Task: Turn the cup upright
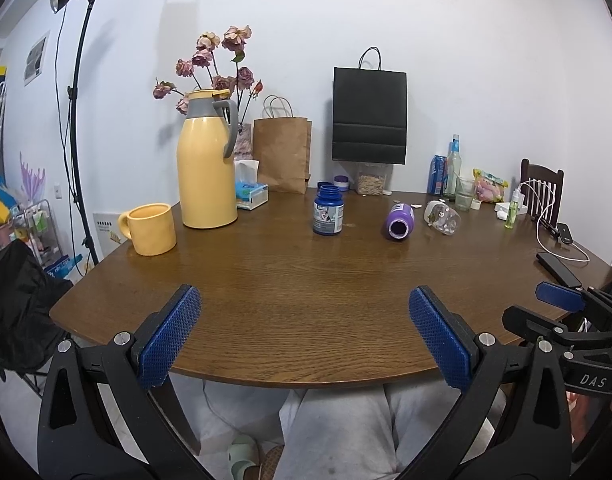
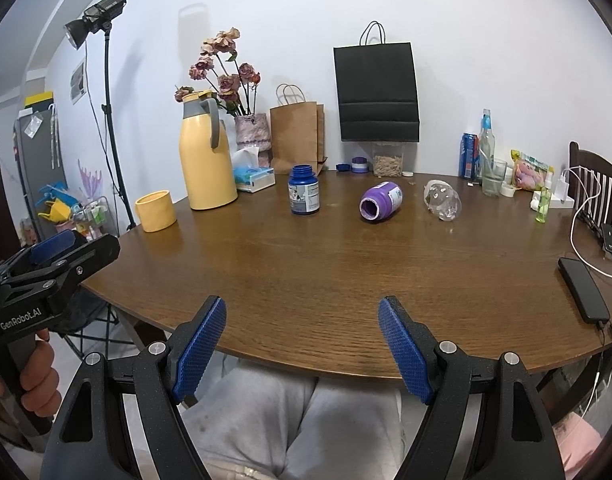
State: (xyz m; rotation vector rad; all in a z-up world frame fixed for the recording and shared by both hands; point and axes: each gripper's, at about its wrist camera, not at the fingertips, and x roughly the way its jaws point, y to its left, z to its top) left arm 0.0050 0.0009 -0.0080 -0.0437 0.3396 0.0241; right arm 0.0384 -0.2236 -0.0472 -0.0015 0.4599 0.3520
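A clear glass cup (image 1: 442, 218) with a flower pattern lies on its side at the far right of the brown table (image 1: 306, 280); in the right wrist view this cup (image 2: 442, 201) has its mouth turned toward the front right. A yellow mug (image 1: 150, 229) stands upright at the left, and a purple jar (image 1: 397, 222) lies on its side near the cup. My left gripper (image 1: 304, 300) is open and empty at the near table edge. My right gripper (image 2: 302, 308) is open and empty too, far short of the cup.
A yellow thermos (image 1: 206, 160), an upright blue jar (image 1: 327, 210), a tissue box (image 1: 252, 194), paper bags (image 1: 282, 154), a drinking glass (image 2: 493, 178) and bottles stand along the back. A phone (image 2: 583, 290) with its cable lies at the right edge. A person's legs are under the table.
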